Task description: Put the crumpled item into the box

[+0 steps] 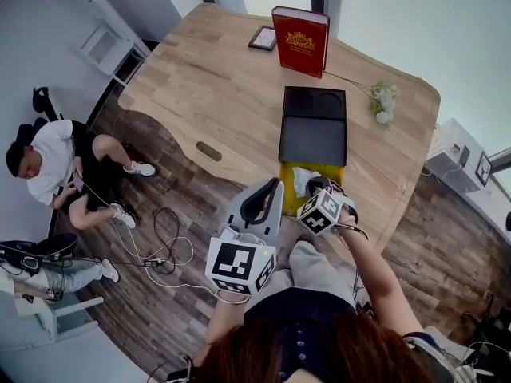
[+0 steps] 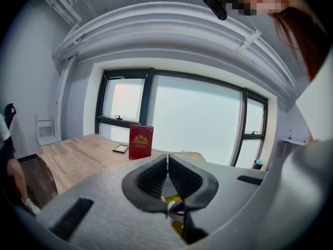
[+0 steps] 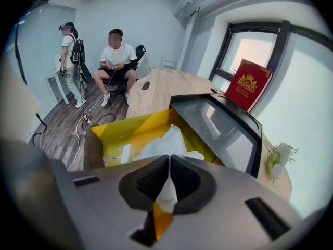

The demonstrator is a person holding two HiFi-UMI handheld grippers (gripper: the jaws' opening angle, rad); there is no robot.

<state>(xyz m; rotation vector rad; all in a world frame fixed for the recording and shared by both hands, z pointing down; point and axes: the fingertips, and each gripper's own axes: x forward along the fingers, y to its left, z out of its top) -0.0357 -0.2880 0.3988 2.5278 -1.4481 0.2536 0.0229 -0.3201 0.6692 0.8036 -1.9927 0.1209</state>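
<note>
1. The right gripper (image 3: 169,158) is down in the open yellow box (image 3: 119,130), its jaws clenched on a fold of the crumpled white paper (image 3: 167,139).
2. The rest of the paper lies inside the box on the yellow floor, spreading out beyond the jaw tips.
3. In the head view, the right forearm (image 1: 375,271) reaches in from the lower right of the frame. The gripper's nose dips into the near end of the box at the table (image 1: 207,86) edge.
4. The left gripper (image 2: 167,159) has its jaws pressed together with nothing between them.
5. It hangs just left of the box, below centre in the head view. It is level and aimed across the table toward the windows.
6. The box's black lid (image 1: 313,126) is open on the far side of the box.
7. At the top of the frame a red book (image 1: 300,41) stands upright with a small frame (image 1: 262,37) just beside it. White flowers (image 1: 383,104) lie near the right edge.
8. At far left, a seated person (image 1: 56,166) is on the floor side, well apart from the table.
</note>
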